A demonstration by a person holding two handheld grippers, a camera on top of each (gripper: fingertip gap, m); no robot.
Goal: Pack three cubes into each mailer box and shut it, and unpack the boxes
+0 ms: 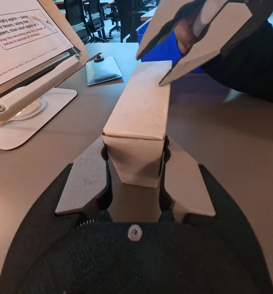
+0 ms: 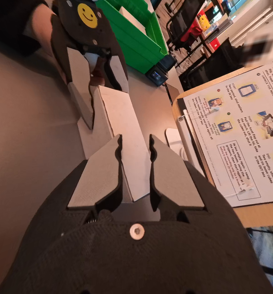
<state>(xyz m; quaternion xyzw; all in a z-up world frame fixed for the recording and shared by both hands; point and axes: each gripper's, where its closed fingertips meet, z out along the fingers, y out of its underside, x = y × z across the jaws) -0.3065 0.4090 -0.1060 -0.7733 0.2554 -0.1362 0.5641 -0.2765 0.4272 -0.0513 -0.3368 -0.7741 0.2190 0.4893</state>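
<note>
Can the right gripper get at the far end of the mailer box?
Probably yes: the right gripper is open just over the mailer box, which the left gripper clamps at the other end; nothing lies between.

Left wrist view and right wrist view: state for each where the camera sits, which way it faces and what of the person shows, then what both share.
Left wrist view: on the left tool, looking along the dark desk at the white cardboard mailer box clamped in it; right tool and a hand opposite.
Right wrist view: on the right tool, open over the box, facing the left tool and a green plastic bin.
Shared: box, both tools, instruction sheet stand.
</note>
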